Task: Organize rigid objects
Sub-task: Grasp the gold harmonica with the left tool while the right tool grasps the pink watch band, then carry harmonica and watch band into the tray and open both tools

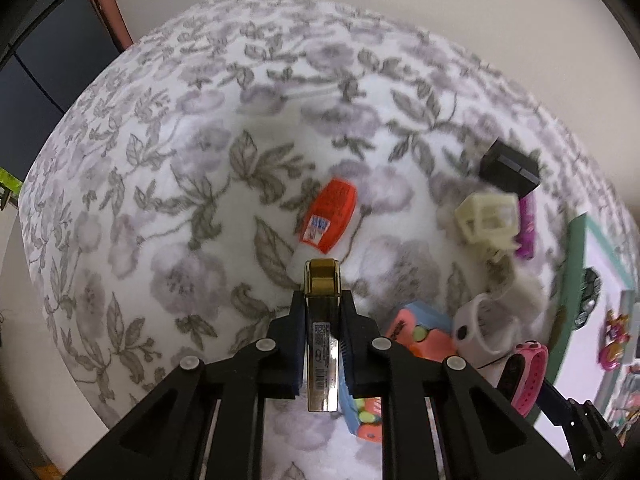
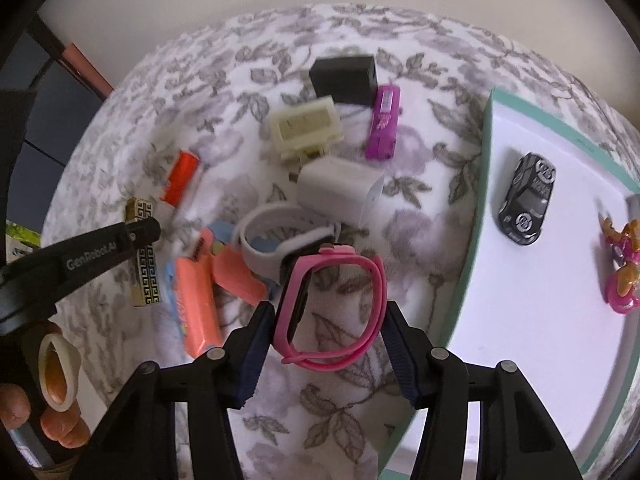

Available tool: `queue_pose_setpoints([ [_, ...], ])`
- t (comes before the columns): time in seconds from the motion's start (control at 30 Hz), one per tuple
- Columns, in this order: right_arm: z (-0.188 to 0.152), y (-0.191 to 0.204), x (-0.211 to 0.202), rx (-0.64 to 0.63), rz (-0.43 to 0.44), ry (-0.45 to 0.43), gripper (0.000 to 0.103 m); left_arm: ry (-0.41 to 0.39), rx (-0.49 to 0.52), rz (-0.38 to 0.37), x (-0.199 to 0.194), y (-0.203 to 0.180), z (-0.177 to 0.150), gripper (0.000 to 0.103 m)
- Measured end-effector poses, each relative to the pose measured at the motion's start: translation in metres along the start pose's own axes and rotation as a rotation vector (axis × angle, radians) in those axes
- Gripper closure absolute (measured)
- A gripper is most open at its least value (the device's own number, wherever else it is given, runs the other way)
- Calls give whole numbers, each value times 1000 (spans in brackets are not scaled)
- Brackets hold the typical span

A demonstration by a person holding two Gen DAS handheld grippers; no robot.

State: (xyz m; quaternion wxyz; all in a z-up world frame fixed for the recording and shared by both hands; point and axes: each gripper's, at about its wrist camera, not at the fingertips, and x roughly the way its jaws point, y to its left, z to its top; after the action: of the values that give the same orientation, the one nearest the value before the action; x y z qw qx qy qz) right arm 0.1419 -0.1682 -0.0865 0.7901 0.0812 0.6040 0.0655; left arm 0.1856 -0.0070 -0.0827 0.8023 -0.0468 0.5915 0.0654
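Observation:
My left gripper (image 1: pixel 323 300) is shut on a slim gold bar with a black key pattern (image 1: pixel 322 344), held above the flowered cloth (image 1: pixel 168 184). The right wrist view shows the same bar (image 2: pixel 145 264) in the left gripper (image 2: pixel 138 234) at the left. A pink watch with a dark face (image 2: pixel 292 304) hangs between the pads of my right gripper (image 2: pixel 328 316), which is shut on its strap, clear of the cloth. An orange-red box (image 1: pixel 330 216) lies just beyond the left fingertips.
On the cloth lie a cream plastic box (image 2: pixel 306 130), black box (image 2: pixel 344 80), purple stick (image 2: pixel 384 128), white charger (image 2: pixel 340 188), white watch (image 2: pixel 276 240) and coral pieces (image 2: pixel 196 300). A teal-rimmed white tray (image 2: pixel 486 184) at right holds a black toy car (image 2: pixel 528 200) and pink toy (image 2: pixel 624 268).

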Motion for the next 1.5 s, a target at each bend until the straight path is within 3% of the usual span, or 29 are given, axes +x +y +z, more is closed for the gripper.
queue_pose_setpoints([
  [0.17, 10, -17, -38, 66, -5, -92, 46, -101, -14, -34, -37, 3, 5, 87],
  [0.33, 16, -38, -85, 133, -19, -213, 46, -190, 34, -79, -64, -6, 6, 87],
  [0.57, 6, -88, -138, 219, -218, -320, 46, -249, 171, -186, -95, -53, -20, 87],
  [0.77, -6, -135, -165, 302, -316, -363, 45, -260, 328, -242, -107, -111, -50, 87],
  [1.0, -21, -175, -163, 363, -351, -328, 45, -188, 491, -228, -84, -163, -83, 87],
  [1.17, -32, -193, -123, 371, -337, -208, 45, -92, 556, -244, -58, -185, -104, 87],
  [1.37, -45, -203, -71, 380, -304, -73, 45, -54, 593, -247, -43, -195, -115, 87],
  [1.5, -50, -207, -58, 389, -298, -36, 45, -40, 627, -242, -35, -202, -123, 87],
])
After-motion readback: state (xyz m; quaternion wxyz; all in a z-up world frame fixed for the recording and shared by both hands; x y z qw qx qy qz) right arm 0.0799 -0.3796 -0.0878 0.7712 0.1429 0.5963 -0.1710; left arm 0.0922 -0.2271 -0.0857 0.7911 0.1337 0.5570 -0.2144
